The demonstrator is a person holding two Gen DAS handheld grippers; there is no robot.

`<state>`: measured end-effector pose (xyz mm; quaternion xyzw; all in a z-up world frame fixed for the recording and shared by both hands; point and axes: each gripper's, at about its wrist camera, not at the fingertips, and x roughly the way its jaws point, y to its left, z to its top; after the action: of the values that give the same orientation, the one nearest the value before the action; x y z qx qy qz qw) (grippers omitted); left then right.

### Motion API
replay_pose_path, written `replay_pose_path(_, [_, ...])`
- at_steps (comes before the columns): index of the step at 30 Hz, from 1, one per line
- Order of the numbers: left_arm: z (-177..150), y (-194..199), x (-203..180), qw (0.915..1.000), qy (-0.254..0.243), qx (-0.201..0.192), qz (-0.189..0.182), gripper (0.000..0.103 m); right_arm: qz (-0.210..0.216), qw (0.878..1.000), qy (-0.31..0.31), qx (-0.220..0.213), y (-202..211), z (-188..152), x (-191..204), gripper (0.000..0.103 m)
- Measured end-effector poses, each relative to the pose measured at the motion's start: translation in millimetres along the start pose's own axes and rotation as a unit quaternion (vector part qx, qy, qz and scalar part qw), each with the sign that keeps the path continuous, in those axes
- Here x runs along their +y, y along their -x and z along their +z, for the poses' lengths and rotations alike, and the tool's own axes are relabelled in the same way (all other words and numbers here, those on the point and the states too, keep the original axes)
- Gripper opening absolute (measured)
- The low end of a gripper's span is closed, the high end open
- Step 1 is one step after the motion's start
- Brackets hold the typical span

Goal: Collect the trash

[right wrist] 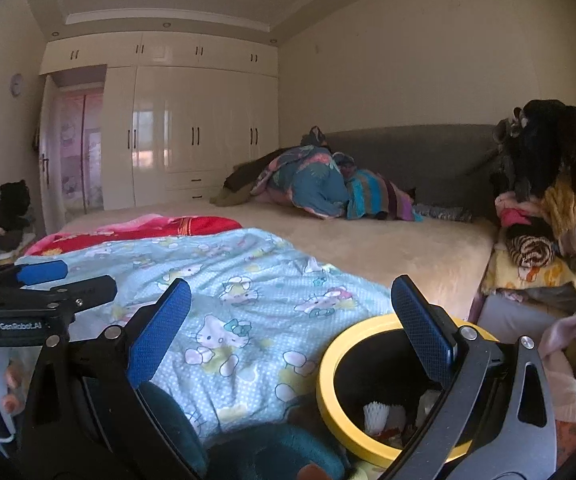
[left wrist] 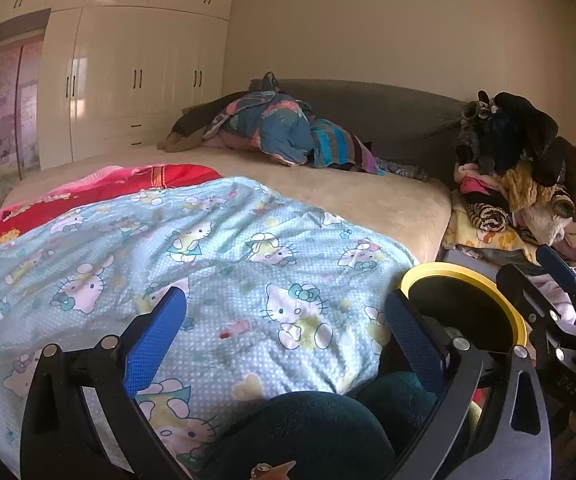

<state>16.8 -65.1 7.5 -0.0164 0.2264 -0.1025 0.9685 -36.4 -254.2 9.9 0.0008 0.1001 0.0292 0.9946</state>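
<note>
we hold both grippers, left gripper [left wrist: 283,332] and right gripper [right wrist: 292,328], fingers apart and empty; the yellow-rimmed trash bin [right wrist: 330,384] near right already holds some scraps, more collecting probably remains.

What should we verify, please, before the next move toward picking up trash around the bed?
1. Left gripper open with nothing in it: ok.
2. Right gripper open with nothing in it: ok.
3. Yellow-rimmed trash bin within view and unobstructed at the mouth: ok; the right gripper's finger hangs over its rim.
4. Bin has room: cannot tell; some scraps, including white ribbed paper, lie inside.
5. Trash target located: not ok; only a small red bit shows on the Hello Kitty quilt, unclear if trash.
</note>
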Motion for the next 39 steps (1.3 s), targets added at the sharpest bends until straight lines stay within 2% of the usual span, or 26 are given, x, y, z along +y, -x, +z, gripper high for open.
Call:
replay_pose_path(8, [0,0,0,1.0000,-0.001,0.002,0.002,0.097,-0.010,0.999,-0.025,0.023,-7,-4,-10,0.092])
replay_pose_path(39, [-1,-1,2,1.0000,0.000,0.002,0.002,0.097,-0.013,0.999,-0.028,0.028,-11,-7,-11,0.092])
